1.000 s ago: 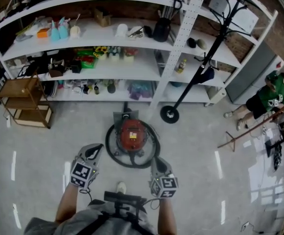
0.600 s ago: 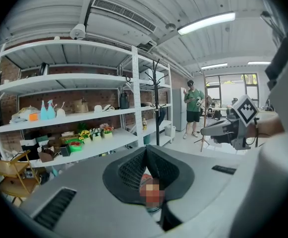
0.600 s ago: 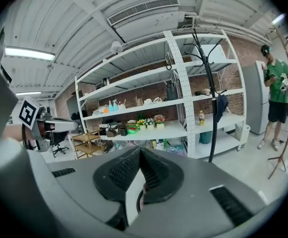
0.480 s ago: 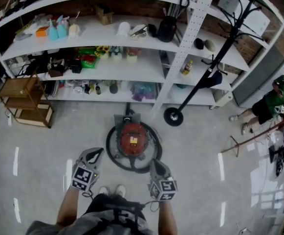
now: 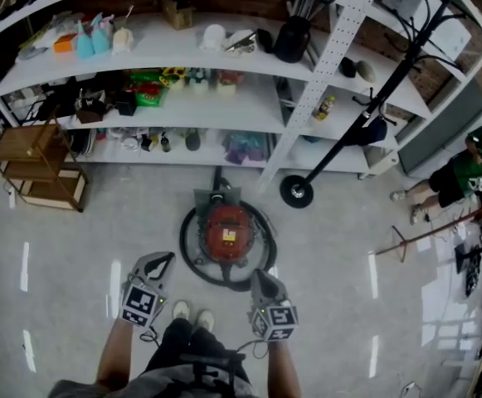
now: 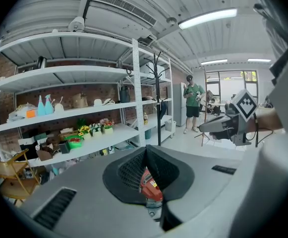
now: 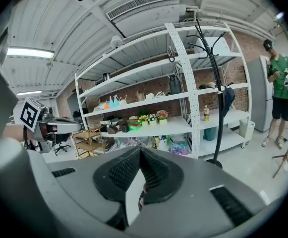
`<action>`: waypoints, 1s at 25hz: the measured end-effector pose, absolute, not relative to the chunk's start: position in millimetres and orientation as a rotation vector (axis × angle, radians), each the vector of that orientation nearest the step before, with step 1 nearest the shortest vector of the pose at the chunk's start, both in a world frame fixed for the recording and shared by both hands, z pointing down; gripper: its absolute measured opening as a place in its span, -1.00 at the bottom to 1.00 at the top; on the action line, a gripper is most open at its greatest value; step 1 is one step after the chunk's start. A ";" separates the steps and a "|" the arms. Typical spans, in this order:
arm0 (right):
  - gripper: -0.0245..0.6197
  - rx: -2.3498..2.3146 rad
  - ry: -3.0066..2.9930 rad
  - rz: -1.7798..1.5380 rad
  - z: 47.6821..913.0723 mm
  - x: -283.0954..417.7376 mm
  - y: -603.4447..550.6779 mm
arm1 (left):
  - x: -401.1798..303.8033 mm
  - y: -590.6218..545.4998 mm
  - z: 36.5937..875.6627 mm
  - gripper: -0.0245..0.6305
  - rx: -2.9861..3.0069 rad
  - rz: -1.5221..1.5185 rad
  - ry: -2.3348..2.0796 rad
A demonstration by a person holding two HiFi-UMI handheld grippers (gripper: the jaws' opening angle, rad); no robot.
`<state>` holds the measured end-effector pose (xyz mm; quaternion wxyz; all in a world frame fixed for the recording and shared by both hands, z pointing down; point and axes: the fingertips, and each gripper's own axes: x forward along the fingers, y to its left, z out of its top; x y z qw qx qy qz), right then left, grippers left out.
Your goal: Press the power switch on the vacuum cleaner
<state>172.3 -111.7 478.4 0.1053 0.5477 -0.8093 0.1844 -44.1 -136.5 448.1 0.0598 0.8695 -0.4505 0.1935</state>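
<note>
The red canister vacuum cleaner (image 5: 226, 232) stands on the floor in front of me, with its black hose (image 5: 192, 259) coiled round it. My left gripper (image 5: 165, 260) hangs in the air short of the vacuum's left side. My right gripper (image 5: 257, 274) hovers just before its near right edge, above the hose. Neither touches the vacuum. In the left gripper view the jaws meet at the tip (image 6: 144, 148), and the red vacuum (image 6: 149, 186) shows through the gap below them. In the right gripper view the jaws also meet (image 7: 140, 148). Both grippers hold nothing.
White shelves (image 5: 224, 114) full of small goods run along the back. A black coat stand has its round base (image 5: 295, 191) right of the vacuum. A wooden cart (image 5: 37, 166) stands at the left. A person in green (image 5: 460, 175) stands far right. My shoes (image 5: 190, 312) are behind the grippers.
The view has drawn back slightly and my shoes have come into sight. Both grippers sit a little lower in the picture, still shut. The vacuum has not moved.
</note>
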 end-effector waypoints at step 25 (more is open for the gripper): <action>-0.89 1.567 -2.269 0.663 623.7 149.5 -139.4 | -64.2 -169.4 602.0 -0.90 2.509 0.633 -1.220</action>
